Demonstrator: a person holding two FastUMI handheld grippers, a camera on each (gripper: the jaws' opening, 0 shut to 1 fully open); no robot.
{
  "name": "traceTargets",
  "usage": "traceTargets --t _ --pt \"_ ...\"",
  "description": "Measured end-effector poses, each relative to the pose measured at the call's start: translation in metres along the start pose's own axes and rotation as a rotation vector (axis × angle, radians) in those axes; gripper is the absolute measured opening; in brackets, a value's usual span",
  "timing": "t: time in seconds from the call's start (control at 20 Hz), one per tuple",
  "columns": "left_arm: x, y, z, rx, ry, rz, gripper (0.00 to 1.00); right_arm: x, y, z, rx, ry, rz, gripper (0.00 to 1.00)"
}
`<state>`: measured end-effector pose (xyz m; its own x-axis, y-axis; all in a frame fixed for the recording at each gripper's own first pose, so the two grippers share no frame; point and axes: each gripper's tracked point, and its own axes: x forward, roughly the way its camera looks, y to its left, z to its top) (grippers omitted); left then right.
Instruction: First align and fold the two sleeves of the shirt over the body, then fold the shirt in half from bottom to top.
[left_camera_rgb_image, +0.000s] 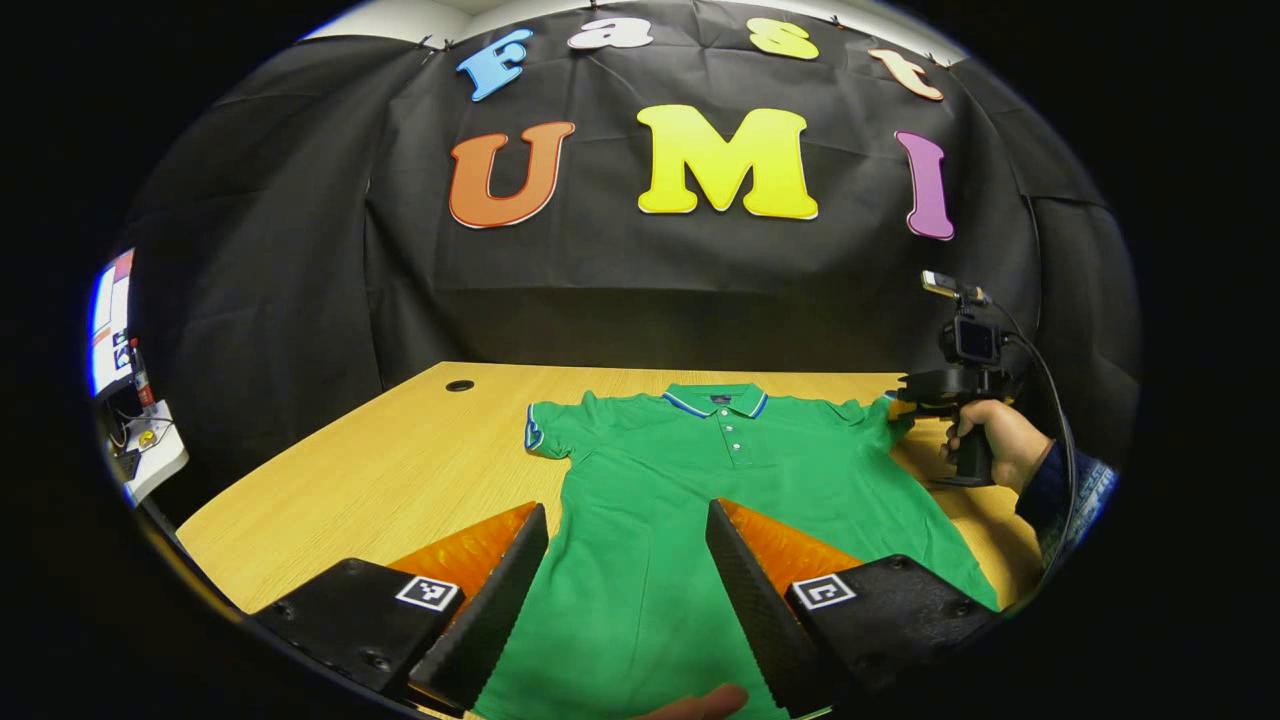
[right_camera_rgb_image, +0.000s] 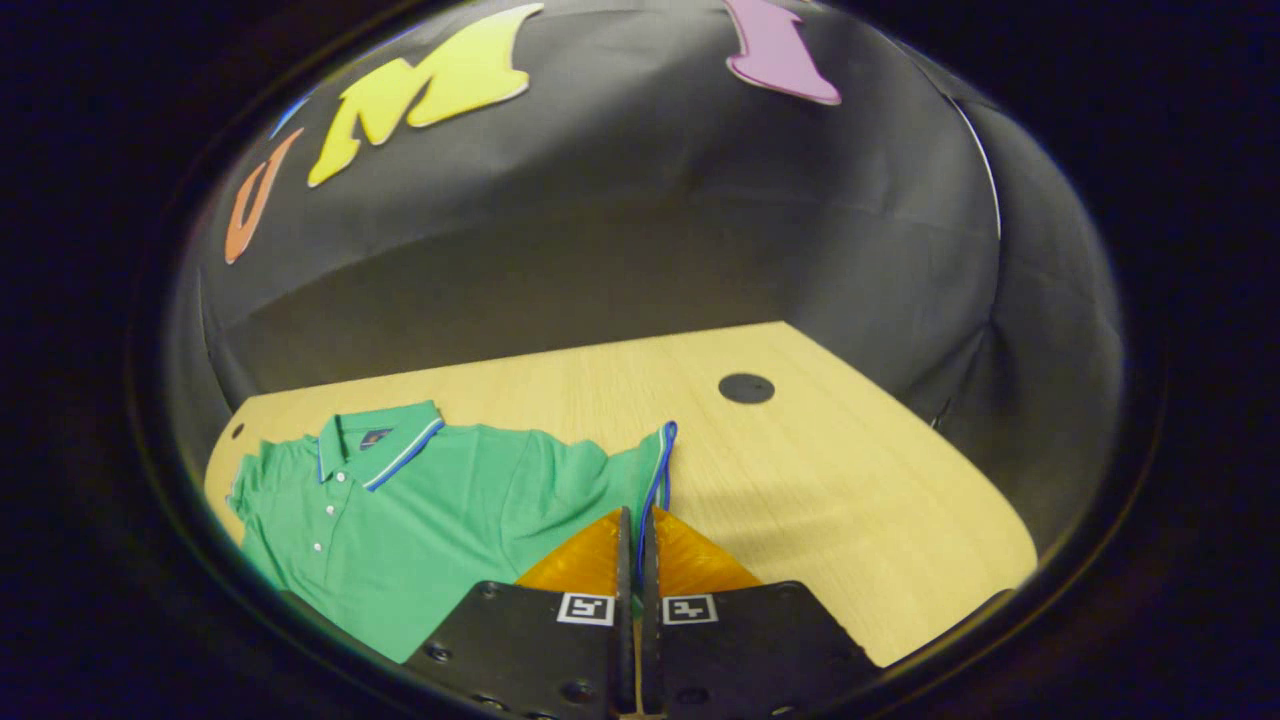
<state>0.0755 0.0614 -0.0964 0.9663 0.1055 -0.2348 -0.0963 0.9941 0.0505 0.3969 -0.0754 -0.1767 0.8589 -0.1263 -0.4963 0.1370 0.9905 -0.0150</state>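
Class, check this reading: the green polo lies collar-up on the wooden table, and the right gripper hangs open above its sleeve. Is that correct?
Not quite. The right gripper is shut on the sleeve of the green polo, as the right gripper view shows. The polo does lie on the wooden table.

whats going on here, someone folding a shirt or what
A person is working on a green short-sleeved polo shirt spread face up on a light wooden table, holding a two-finger gripper in each hand. The right gripper is shut on the blue-trimmed cuff of one sleeve, at the shirt's edge. The left gripper is open above the shirt's lower body, gripping nothing. The other sleeve lies flat and unfolded, so the sleeve folding is only starting.
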Motion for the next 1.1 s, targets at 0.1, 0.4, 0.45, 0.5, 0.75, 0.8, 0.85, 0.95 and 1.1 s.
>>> traceTargets --t 0.1,0.4,0.45,0.5,0.75,0.8,0.85,0.95,1.1 --pt "-0.001 0.001 0.003 0.002 -0.007 0.002 1.0 -0.011 0.014 0.014 -0.097 -0.053 -0.004 0.03" --pt "-0.002 0.003 0.005 -0.006 -0.014 0.003 1.0 -0.041 0.091 0.029 -0.355 -0.215 0.065 0.03" --pt "-0.001 0.005 0.005 -0.007 -0.013 0.006 1.0 -0.049 0.109 0.025 -0.354 -0.22 0.115 0.14" --pt "-0.001 0.007 0.004 -0.006 -0.012 0.009 1.0 -0.06 0.127 0.026 -0.342 -0.225 0.166 0.42" --pt "0.005 0.015 0.0 -0.014 0.006 0.031 1.0 -0.119 0.14 0.05 -0.277 -0.335 0.186 0.95" --pt "0.009 0.018 -0.002 -0.016 0.013 0.037 1.0 -0.135 0.14 0.054 -0.283 -0.357 0.189 0.95" --pt "0.011 0.02 -0.003 -0.022 0.017 0.046 1.0 -0.15 0.138 0.057 -0.286 -0.395 0.189 0.97" --pt "0.012 0.024 -0.005 -0.024 0.028 0.061 1.0 -0.181 0.133 0.058 -0.279 -0.459 0.187 0.95" --pt "0.018 0.025 -0.006 -0.02 0.04 0.052 1.0 -0.225 0.123 0.047 -0.232 -0.526 0.235 0.95"
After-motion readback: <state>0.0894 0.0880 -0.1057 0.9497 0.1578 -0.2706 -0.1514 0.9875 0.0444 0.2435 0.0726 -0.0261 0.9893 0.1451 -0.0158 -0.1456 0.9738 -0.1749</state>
